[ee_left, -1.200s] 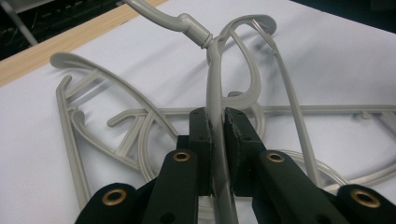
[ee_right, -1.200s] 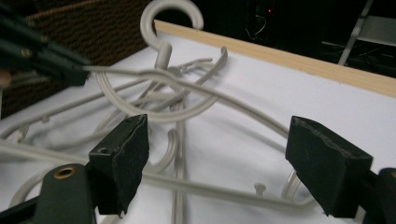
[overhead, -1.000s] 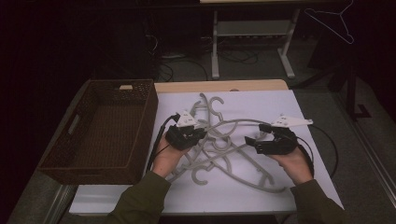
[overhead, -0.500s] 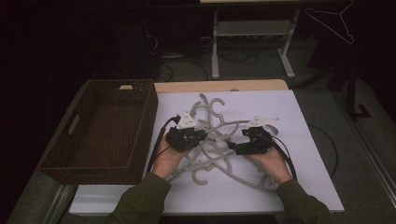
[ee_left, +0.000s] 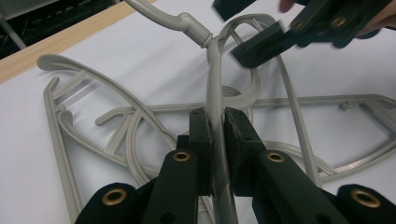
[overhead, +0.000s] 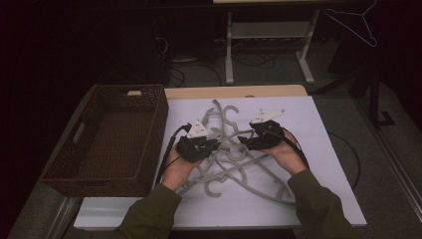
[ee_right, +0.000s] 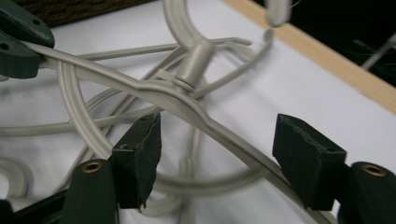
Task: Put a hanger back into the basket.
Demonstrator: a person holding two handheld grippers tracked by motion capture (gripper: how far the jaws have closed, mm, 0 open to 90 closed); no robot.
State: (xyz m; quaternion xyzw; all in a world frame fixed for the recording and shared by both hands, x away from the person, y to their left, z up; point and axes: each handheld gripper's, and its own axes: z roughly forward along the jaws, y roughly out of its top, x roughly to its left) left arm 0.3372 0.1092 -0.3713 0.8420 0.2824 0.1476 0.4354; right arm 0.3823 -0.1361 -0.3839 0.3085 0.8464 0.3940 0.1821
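Several grey plastic hangers lie tangled on a white sheet. My left gripper is shut on the arm of one grey hanger and holds it a little above the pile. My right gripper faces it from the right, close by. In the right gripper view the same hanger's arm runs from the left gripper and passes between my right gripper's jaws. Those jaws have just been closing, but both pads still stand off the arm.
An empty brown wicker basket stands at the left of the sheet. The wooden table edge runs along the back. Behind it are a metal stand and cables on the floor, and a wire hanger hangs at top right.
My right gripper has moved left across the hanger pile, up to the left gripper, and its jaws have narrowed. The left gripper has kept still, shut on the hanger.
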